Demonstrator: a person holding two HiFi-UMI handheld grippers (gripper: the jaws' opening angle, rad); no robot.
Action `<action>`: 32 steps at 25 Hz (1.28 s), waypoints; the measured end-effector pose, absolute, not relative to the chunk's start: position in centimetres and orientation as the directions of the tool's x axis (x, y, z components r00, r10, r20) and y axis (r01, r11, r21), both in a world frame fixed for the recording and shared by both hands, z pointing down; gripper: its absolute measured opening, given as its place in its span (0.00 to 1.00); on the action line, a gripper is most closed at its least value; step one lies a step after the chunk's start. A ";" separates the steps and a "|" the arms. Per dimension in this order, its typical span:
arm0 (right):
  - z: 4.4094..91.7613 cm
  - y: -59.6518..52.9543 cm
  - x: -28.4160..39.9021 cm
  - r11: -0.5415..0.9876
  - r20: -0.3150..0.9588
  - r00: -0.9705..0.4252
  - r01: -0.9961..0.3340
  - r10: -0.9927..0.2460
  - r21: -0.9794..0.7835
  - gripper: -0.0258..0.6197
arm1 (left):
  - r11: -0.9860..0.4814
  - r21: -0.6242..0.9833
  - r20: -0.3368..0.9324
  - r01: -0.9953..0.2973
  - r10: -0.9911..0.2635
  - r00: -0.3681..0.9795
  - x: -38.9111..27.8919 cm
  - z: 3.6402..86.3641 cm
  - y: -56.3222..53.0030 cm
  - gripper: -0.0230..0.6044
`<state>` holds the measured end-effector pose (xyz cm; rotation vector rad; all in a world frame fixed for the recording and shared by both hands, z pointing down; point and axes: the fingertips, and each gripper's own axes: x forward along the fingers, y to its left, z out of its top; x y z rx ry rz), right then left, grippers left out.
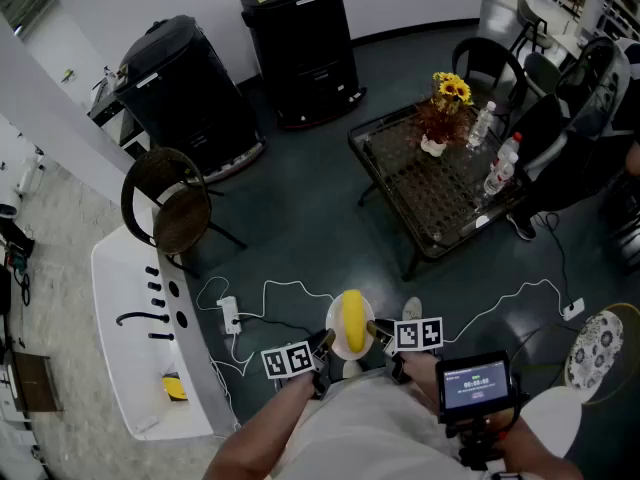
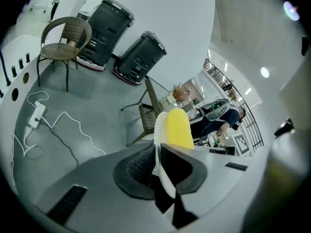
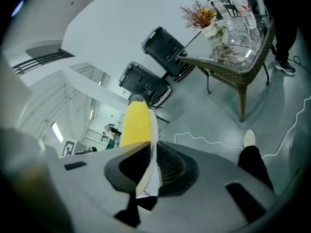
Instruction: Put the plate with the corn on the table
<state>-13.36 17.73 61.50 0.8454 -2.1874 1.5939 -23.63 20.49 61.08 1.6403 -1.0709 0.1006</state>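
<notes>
L gripper (image 2: 162, 165) & R gripper (image 3: 146, 161) each pinch opposite rims of plate (image 1: 334, 320), corn (image 1: 353, 323) lying on it. Plate is up in air over floor (image 1: 300, 218), well apart from table (image 1: 372, 140) w/ flowers (image 1: 450, 90) & bottles (image 1: 500, 163). Two bins (image 1: 295, 43) beyond.

Two black bins (image 1: 190, 98) (image 1: 300, 48) stand there, and one desk (image 1: 430, 200) with one flower pot (image 1: 433, 146). One plate (image 1: 332, 330) bears one corn cob (image 1: 352, 323).

legible txt: none in any view | screen (image 1: 474, 379): chars too small | bottle labels (image 1: 503, 164): red, unreadable
</notes>
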 end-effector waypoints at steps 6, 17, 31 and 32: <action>58.7 24.6 -17.2 0.257 0.561 -0.781 -0.622 -0.274 -0.740 0.11 | 0.033 0.727 0.560 -0.686 -0.607 0.564 -27.3 58.0 27.7 0.10; 56.8 27.7 -17.8 0.279 0.563 -0.767 -0.639 -0.308 -0.717 0.11 | -0.016 0.735 0.521 -0.678 -0.626 0.580 -28.1 56.3 30.5 0.10; 56.7 27.6 -15.9 0.243 0.552 -0.758 -0.642 -0.348 -0.727 0.11 | -0.051 0.740 0.509 -0.670 -0.609 0.609 -26.3 56.5 30.0 0.10; 56.7 27.5 -15.8 0.242 0.550 -0.758 -0.641 -0.352 -0.728 0.11 | -0.053 0.739 0.508 -0.671 -0.610 0.608 -26.3 56.5 29.8 0.10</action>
